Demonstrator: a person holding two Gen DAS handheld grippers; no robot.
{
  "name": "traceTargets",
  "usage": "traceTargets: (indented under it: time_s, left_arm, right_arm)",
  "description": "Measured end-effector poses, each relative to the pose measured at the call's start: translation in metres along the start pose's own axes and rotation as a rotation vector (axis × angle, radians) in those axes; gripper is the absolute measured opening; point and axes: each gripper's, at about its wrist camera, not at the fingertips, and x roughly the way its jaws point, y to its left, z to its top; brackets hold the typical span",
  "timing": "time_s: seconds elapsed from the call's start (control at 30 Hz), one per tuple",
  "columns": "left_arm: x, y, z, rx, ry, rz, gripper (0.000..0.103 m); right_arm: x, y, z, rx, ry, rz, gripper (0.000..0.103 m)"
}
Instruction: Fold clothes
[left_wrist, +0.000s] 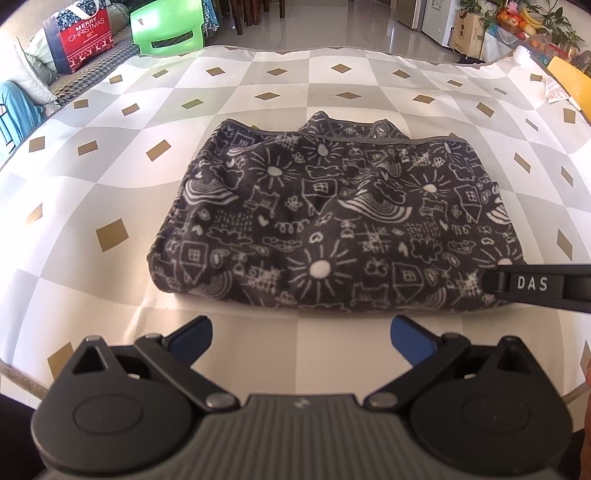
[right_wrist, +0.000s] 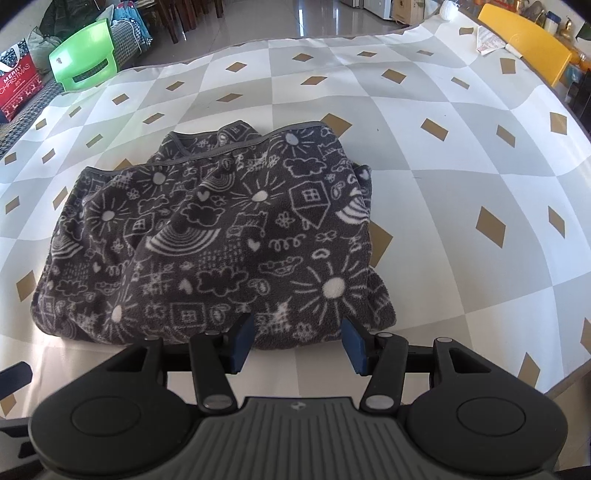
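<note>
Covering the desk (left_wrist: 110, 155) is a cloth of white and grey diamonds with small gold lozenges, edged by a grey hem at its far side. Beyond that edge a glossy tiled floor (left_wrist: 332, 22) runs back into the room, with dark wooden chair legs standing on it. Far ahead and to the left of the left tool (left_wrist: 301, 338) stands a bright green plastic chair (left_wrist: 168, 31), and left of it a red and navy gift bag (left_wrist: 83, 38) printed "MERRY CHRISTMAS"; what it holds cannot be seen. Far ahead to the right are a cardboard box (left_wrist: 468, 31), leafy plants and a heap of fruit (left_wrist: 522, 22), though whatever carries the fruit is not clear. A yellow chair back (right_wrist: 524, 37) sits at the desk's right edge, with a printed paper (right_wrist: 489, 42) lying beside it.

The folded garment (left_wrist: 332, 221), dark grey fleece with white suns, houses, clouds and rainbows, lies directly ahead of the left tool, a strip of bare cloth between them. That tool's blue-padded jaws are spread wide and hold nothing. The right tool (right_wrist: 297, 345) is at the garment's near edge, its jaws parted at a moderate gap with fleece showing between the pads, not clamped on it.
</note>
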Motion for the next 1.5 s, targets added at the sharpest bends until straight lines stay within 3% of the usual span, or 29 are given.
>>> traceTargets:
  time_s: [0.87,1.13,1.3,1.5]
  left_arm:
    - [-0.013,-0.003,-0.034,0.001,0.022,0.054,0.103]
    - [-0.021,-0.006,-0.038,0.009,-0.003,0.065,0.103]
    - [-0.025,-0.003,-0.037,-0.019,0.009,0.009,0.103]
    - [-0.026,-0.007,-0.038,0.004,0.007,0.034,0.103]
  right_arm:
    - [-0.009,-0.010,-0.045,0.038,0.030,0.037,0.051]
    - [-0.013,-0.011,-0.055,0.006,0.000,-0.074,0.051]
    - [-0.016,-0.016,-0.056,0.028,-0.019,-0.076,0.051]
    - [-0.014,-0.019,-0.058,0.061,0.015,-0.039,0.051]
